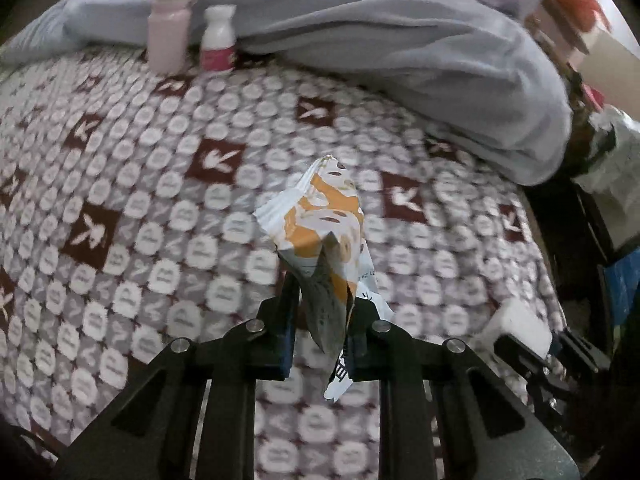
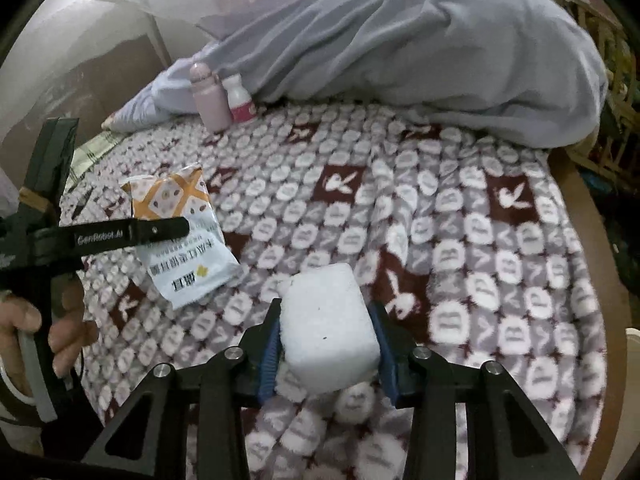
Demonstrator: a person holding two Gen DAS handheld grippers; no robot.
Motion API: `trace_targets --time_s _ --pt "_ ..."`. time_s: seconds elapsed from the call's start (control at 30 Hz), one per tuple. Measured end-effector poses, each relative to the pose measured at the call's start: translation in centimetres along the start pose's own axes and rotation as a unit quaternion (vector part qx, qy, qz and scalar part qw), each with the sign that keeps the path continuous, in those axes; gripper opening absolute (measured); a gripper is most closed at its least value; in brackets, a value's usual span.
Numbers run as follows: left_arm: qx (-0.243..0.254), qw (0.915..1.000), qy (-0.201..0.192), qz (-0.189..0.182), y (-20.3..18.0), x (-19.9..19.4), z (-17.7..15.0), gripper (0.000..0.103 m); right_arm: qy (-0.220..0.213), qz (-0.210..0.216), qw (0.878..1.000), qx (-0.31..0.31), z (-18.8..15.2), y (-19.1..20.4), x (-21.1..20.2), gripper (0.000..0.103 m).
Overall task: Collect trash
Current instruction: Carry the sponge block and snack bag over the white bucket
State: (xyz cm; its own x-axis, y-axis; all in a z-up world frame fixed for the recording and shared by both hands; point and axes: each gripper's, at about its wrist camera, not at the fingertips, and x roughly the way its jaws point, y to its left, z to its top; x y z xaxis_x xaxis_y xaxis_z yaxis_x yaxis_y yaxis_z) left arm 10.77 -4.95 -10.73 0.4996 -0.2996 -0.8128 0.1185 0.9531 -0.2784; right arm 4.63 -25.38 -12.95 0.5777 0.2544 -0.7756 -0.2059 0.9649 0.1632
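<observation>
My left gripper (image 1: 320,304) is shut on an orange-and-white snack wrapper (image 1: 320,220) and holds it up above the patterned blanket (image 1: 160,200). In the right wrist view the same wrapper (image 2: 180,236) hangs from the left gripper (image 2: 176,229) at the left. My right gripper (image 2: 326,320) is shut on a white foam block (image 2: 328,320), just above the blanket (image 2: 460,220). The block (image 1: 516,320) and right gripper show at the lower right of the left wrist view.
A pink bottle (image 1: 168,24) and a small white bottle with a pink label (image 1: 218,38) stand at the far side of the bed, against a rumpled grey-blue duvet (image 1: 400,40). Both bottles (image 2: 208,96) show in the right wrist view. Dark furniture (image 1: 580,220) flanks the bed's right edge.
</observation>
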Motion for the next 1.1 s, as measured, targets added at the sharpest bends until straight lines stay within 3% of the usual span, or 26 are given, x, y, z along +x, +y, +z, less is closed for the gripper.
trace_targets --time_s 0.4,1.1 --pt "0.061 0.9974 -0.010 -0.036 -7.5 -2.4 -1.7 0.016 -0.038 -0.038 0.998 0.020 -1.1 -2.7 -5.9 0.040" --pt "0.143 0.9862 0.013 -0.083 -18.0 -1.8 -4.7 0.016 -0.059 -0.103 0.989 0.089 -4.9 -10.4 -12.1 0.040"
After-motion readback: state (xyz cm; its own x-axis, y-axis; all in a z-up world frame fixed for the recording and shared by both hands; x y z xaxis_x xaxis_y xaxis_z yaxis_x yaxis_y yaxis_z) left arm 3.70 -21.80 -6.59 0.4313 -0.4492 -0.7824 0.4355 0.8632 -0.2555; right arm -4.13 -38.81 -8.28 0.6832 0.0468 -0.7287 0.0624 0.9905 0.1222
